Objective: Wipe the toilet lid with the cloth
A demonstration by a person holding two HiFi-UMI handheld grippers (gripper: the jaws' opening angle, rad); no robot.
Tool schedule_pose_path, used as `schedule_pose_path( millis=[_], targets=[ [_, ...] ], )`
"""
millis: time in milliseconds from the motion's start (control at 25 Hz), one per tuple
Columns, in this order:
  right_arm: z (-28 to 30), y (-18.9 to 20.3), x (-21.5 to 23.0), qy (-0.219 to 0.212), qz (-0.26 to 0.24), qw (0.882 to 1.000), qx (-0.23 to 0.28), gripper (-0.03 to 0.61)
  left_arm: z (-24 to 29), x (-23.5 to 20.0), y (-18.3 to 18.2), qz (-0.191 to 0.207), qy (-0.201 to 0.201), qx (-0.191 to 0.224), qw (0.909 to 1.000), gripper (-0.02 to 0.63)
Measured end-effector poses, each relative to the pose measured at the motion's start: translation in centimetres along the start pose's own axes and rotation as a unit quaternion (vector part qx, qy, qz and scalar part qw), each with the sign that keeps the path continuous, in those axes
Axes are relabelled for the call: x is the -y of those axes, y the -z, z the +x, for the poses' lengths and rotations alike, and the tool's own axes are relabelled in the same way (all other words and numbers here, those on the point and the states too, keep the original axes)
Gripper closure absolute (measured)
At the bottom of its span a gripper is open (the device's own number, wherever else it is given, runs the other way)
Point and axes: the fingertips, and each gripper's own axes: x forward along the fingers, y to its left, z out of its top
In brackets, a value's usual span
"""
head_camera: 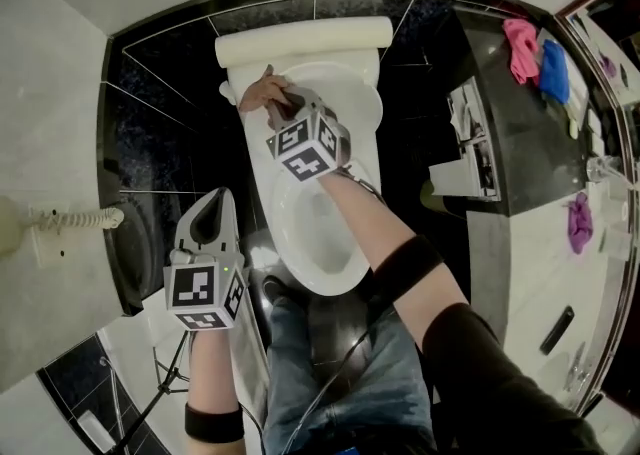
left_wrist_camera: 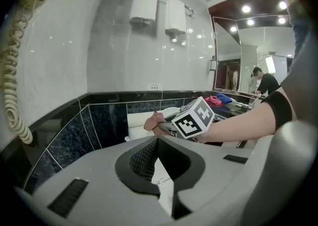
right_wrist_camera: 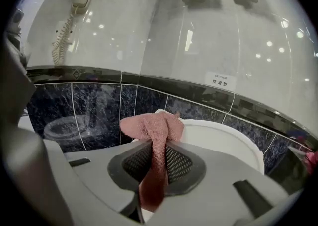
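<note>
Glossy black veined wall tiles (head_camera: 160, 123) run beneath smooth white ones in this bathroom. Nearest, left of the toilet (head_camera: 300, 268), the left tool (head_camera: 222, 201) hangs with its two ribbed jaws pressed together on nothing. Past the toilet's oval white bowl, the right tool (head_camera: 285, 105) pinches one rough-woven, rust-pink cloth (head_camera: 260, 93), bunched at the left edge of the raised toilet lid (head_camera: 345, 93). Behind the toilet sits one rounded white tank (head_camera: 300, 41). High above it, two folded white towels (left_wrist_camera: 144, 4) hang from one rail.
</note>
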Motion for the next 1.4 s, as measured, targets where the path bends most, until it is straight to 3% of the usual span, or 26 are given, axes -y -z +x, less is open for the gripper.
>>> schedule_pose_path(
  millis=[560, 840, 920, 1160, 1400],
  targets=[
    [-5.8, 4.2, 11.2, 0.113, 0.067, 0.991, -0.012, 0.508, 1.7, 2.9, 0.3, 0.002, 0.018, -0.013, 0.9998, 0.612],
    [-7.1, 5.6, 12.2, 0.152, 0.078, 0.985, -0.031, 0.508, 1.9, 3.4, 0.1, 0.001, 0.02, -0.011, 0.9997, 0.612],
    [-6.9, 5.2, 10.1, 0.128, 0.074, 0.989, -0.024, 0.508, 1.8, 3.0, 0.3, -0.001, 0.018, -0.01, 0.9998, 0.612],
    [-2.3, 4.0, -2.3, -0.006, 0.018, 1.0, -0.007, 0.508, 1.7, 1.7, 1.3, -0.002, 0.014, -0.007, 0.9999, 0.612],
    [3.6, 3.4, -6.7, -0.036, 0.014, 0.999, -0.028, 0.506, 1.3, -0.1, 2.2, 0.002, 0.005, -0.016, 0.9999, 0.612]
  ],
)
